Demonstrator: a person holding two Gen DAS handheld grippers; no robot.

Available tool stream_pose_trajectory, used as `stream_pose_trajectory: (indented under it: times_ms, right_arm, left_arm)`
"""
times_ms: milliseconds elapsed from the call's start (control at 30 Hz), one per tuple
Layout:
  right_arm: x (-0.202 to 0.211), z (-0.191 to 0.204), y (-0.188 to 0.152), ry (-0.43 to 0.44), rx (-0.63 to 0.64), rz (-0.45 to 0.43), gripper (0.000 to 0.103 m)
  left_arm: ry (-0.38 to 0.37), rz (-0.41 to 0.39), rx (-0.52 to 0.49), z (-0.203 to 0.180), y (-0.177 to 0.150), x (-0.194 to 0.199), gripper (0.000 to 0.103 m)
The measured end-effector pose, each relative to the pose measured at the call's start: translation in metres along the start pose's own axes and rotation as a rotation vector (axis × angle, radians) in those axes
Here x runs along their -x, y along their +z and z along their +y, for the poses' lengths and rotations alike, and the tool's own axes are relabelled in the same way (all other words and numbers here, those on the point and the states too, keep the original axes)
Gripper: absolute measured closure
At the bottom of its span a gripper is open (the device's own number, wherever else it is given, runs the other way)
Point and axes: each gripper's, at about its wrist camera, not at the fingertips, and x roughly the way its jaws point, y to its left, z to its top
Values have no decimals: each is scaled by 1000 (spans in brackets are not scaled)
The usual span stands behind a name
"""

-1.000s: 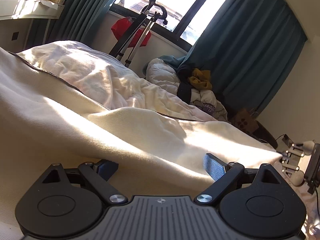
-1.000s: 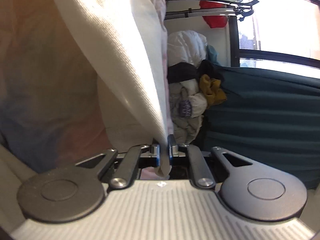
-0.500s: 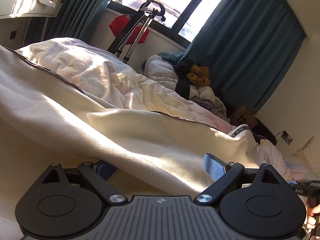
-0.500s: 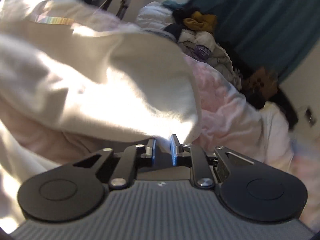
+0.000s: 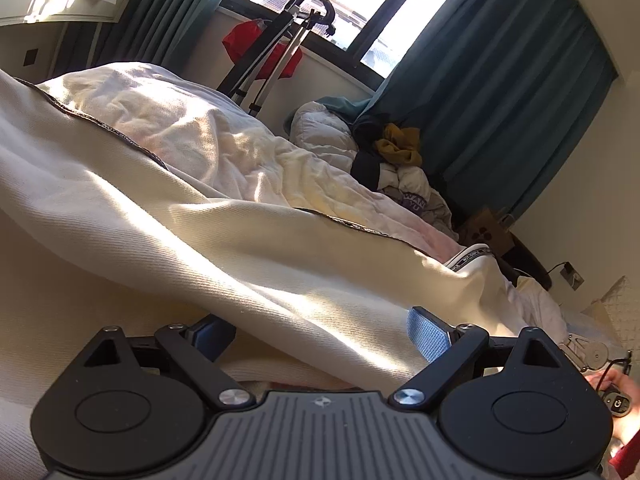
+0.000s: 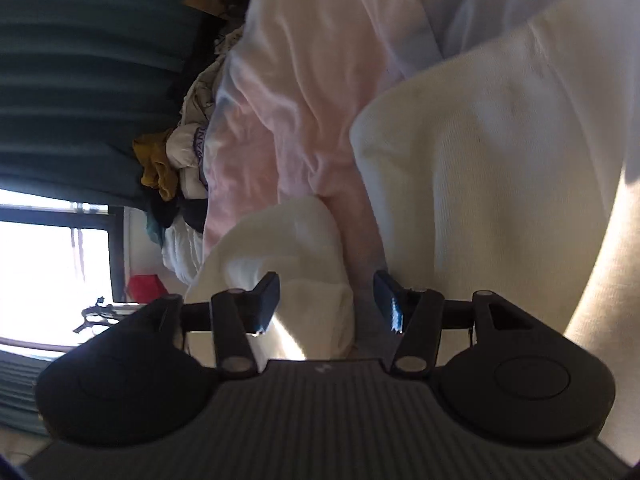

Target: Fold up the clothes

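A large cream garment [image 5: 248,264] with a dark-stitched edge lies spread over the bed in the left wrist view. My left gripper [image 5: 320,334] rests low against it, open, its blue pads wide apart with a ridge of the cloth between them. In the rolled right wrist view my right gripper [image 6: 328,300] is open. A rounded fold of the cream garment [image 6: 296,240] sits between its fingers, nearer the left pad, and a broader part of the cloth [image 6: 500,168] spreads to the right. A hand holding the right gripper [image 5: 588,354] shows at the left view's right edge.
A pale pink sheet [image 6: 288,92] covers the bed under the garment. A heap of clothes [image 5: 396,160] lies at the bed's far end by teal curtains [image 5: 500,92]. A black-and-silver stand with a red bag [image 5: 264,52] is under the window.
My right gripper, shut on the cream cloth's edge a second ago, has swung down, rolled over and opened, letting the cloth go. The garment has settled lower. The left gripper barely moved.
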Motion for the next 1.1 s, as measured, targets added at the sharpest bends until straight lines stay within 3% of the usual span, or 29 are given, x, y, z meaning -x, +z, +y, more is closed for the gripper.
stream_pose_trajectory:
  times_ms: [33,300,367,500,733,933,1100]
  right_arm:
    - [-8,0,0,6,20,13,48]
    - [-22,55,-63,42,575,-128,51]
    - [-25,68,-79,51,714,-164,72]
    - [-32,95,-111,68,992,-235,79]
    - [-34,108,-232,108,1566,-207,79]
    - [-51,87,-282,116,1686,22,73]
    - [-23,80,-302,184,1710,64,64]
  left_arm:
    - [-16,12,7,0,0,-2,11]
    - [-72,1,12,-6,-5,-9,11]
    - [-70,4,7,-6,-6,-12,11]
    - [-61,-5,-17,-8,-7,-11,12]
    - [-72,-32,-23,-8,-5,-1,12]
    - [-63,-38,-46,-9,-8,3,12]
    - [-57,-38,-48,-8,-9,5,12]
